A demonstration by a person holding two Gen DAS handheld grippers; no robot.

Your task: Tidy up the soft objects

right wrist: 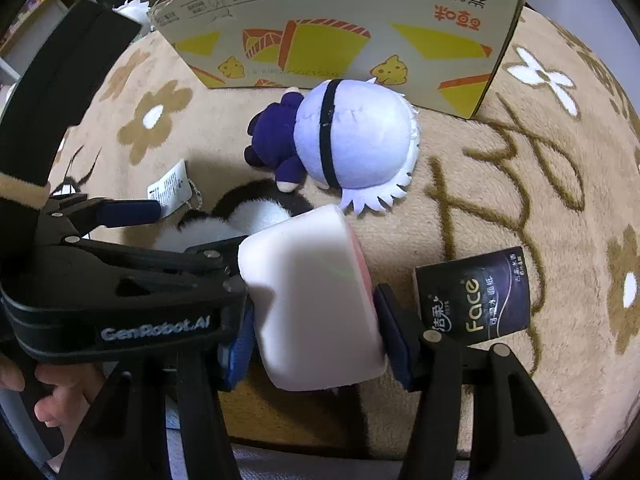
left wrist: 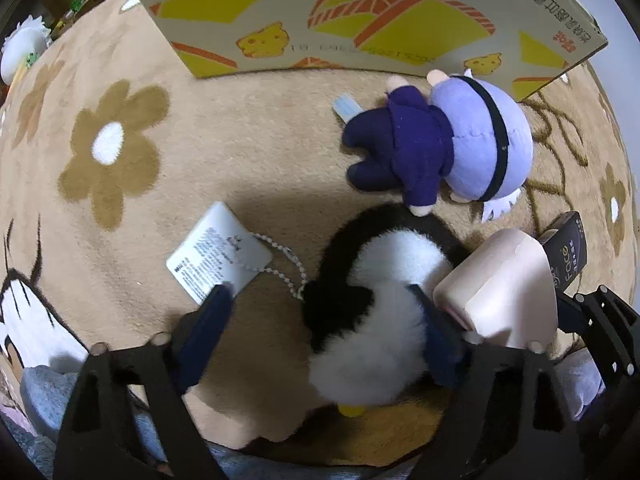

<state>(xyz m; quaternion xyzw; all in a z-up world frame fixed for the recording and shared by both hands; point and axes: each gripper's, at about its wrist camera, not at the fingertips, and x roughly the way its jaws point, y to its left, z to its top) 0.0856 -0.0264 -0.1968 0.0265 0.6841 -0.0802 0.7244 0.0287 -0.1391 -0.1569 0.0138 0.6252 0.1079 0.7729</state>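
Your left gripper pointed straight down over the black-and-white plush toy, low in the middle of the left wrist view. Its jaws stood apart: the right pad lay against the toy's white fur, the left pad was off the toy, on the edge of the paper tag that hangs from it by a bead chain. The toy was fluffy, with a black back, a white belly and a yellow tip at the bottom.

Your right gripper was clamped on a pale pink soft block at centre frame, just beside the toy.

The purple-and-lilac doll lay face down above the toy, close to the cardboard box along the top edge. A black tissue pack lay at lower right. The flowered blanket was bare to the left of centre.
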